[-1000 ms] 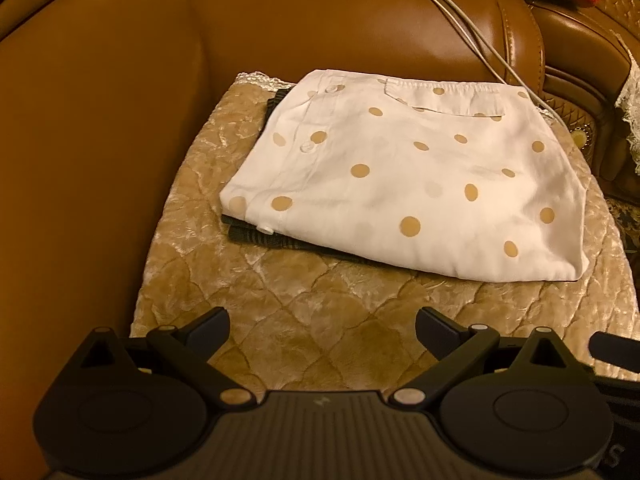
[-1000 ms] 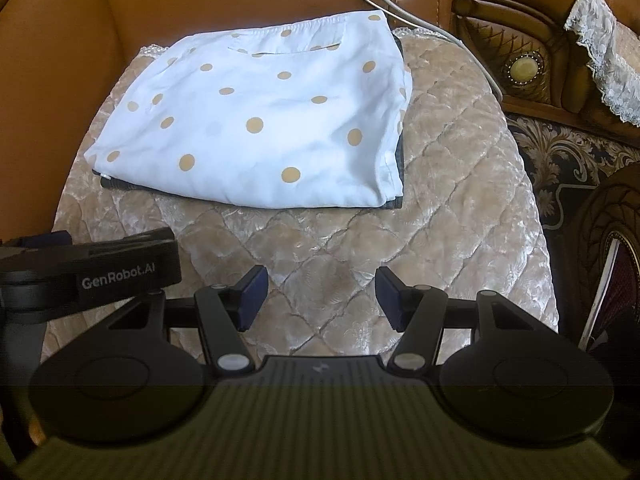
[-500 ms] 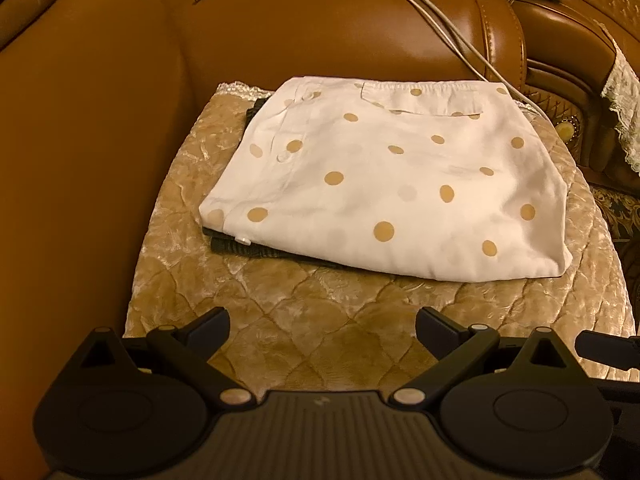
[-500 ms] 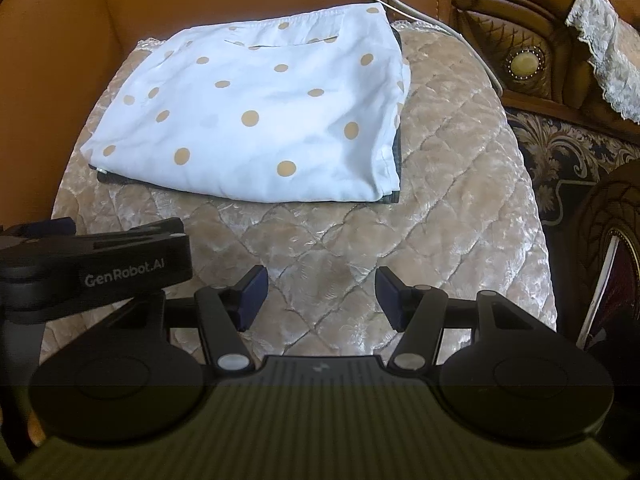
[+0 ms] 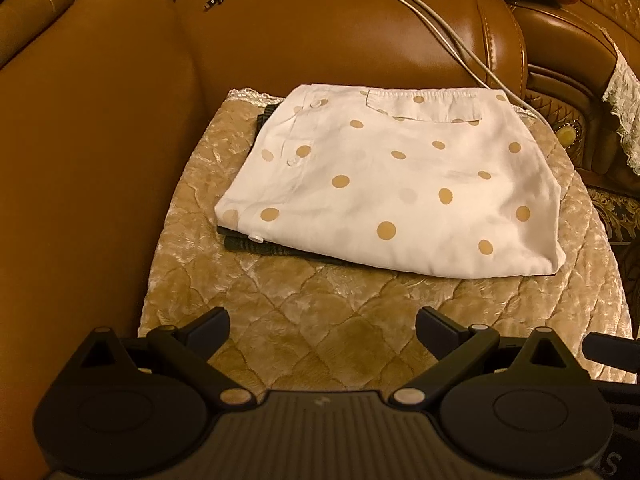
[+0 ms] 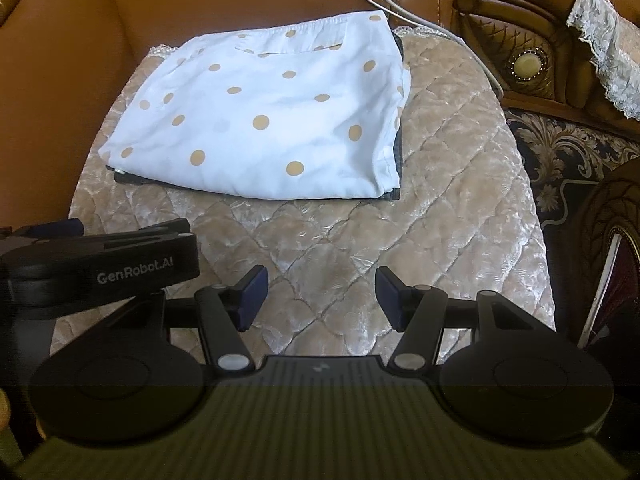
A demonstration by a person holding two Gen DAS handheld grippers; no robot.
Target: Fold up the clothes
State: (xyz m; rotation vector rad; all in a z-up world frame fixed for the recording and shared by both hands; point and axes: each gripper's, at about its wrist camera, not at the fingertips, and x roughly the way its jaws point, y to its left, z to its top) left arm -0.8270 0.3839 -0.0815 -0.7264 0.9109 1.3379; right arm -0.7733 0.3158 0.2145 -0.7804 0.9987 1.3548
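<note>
Both claws have drawn back from the folded polka-dot garment (image 5: 392,184).

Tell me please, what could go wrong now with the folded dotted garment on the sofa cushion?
1. The polka-dot garment lies on a dark folded garment whose edge sticks out. Pushing or lifting the top one may drag the lower one and spoil the stack.
2. The white cable runs down past the far right corner of the garment. The open right gripper could snag it if it reaches there.
</note>
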